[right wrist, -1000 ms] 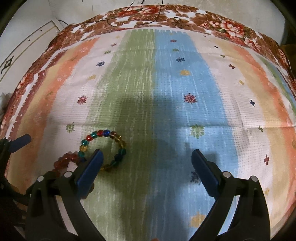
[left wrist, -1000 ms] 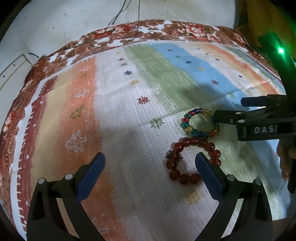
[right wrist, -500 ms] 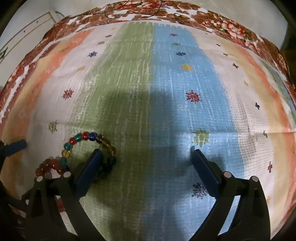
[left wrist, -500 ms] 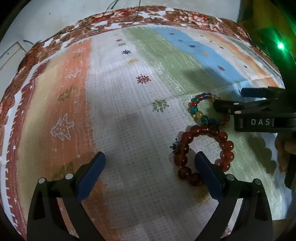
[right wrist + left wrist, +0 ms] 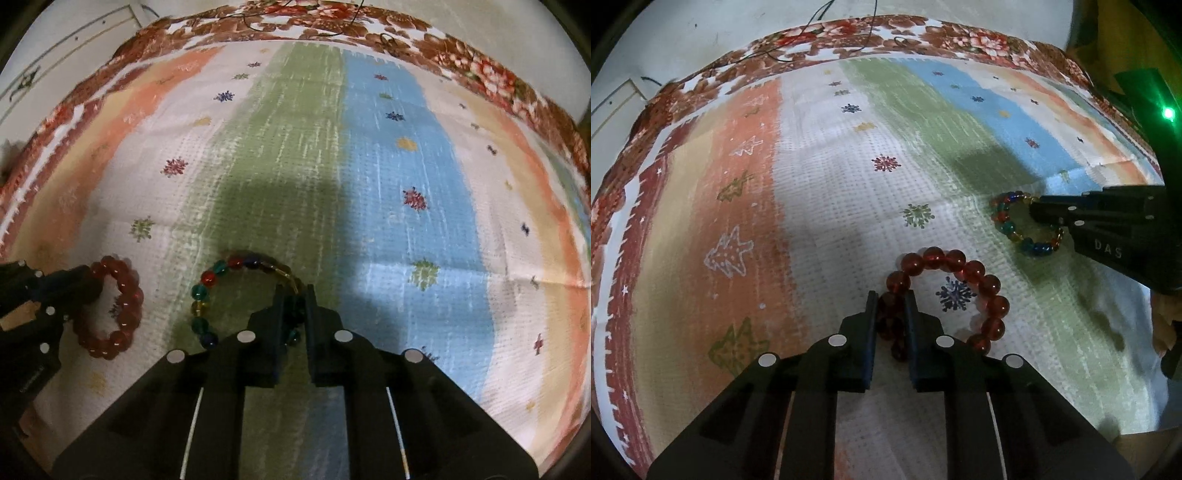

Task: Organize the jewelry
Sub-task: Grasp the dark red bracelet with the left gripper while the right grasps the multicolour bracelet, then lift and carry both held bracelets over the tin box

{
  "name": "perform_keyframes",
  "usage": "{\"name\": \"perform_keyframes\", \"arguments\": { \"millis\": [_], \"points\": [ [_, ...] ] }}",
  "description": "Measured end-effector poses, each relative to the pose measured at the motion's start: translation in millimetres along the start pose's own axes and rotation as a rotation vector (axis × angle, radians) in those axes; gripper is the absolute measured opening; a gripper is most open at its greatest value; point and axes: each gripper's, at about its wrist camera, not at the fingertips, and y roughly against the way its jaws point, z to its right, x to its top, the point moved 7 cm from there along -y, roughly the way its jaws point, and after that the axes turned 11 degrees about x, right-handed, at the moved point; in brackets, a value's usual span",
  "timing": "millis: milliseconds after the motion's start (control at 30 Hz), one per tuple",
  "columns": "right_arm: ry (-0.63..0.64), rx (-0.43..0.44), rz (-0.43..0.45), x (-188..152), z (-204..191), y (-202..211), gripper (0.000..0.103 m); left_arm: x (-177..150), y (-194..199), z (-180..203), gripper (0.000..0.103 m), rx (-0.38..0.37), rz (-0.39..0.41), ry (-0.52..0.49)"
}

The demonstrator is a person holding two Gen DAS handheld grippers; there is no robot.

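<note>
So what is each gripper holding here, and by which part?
Left gripper: red bracelet, near-left beads. Right gripper: multicolored bracelet, right-side beads.

red bracelet (image 5: 960, 280): near beads hidden by left tool (image 5: 891, 310) | multicolour bracelet (image 5: 207, 291): part hidden
</note>
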Motion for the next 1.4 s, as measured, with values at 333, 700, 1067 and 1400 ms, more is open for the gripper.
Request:
{"name": "perform_keyframes", "arguments": {
  "millis": [333, 700, 1067, 1400],
  "points": [
    [0.028, 0.054, 0.052, -5, -21, 36, 0.011, -5, 42, -3, 0.013, -0.012, 0.055, 0.04],
    [0.071, 0.082, 0.103, -22, -43, 82, 0.011, -14, 83, -2, 0.013, -0.01, 0.108, 0.059],
    [0.118, 0.097, 0.139, -36, -62, 114, 0.011, -23, 112, -6, 0.013, -0.022, 0.137, 0.079],
    [0.146, 0.143, 0.172, -47, -80, 141, 0.011, -24, 142, -4, 0.013, -0.04, 0.193, 0.087]
  ]
}}
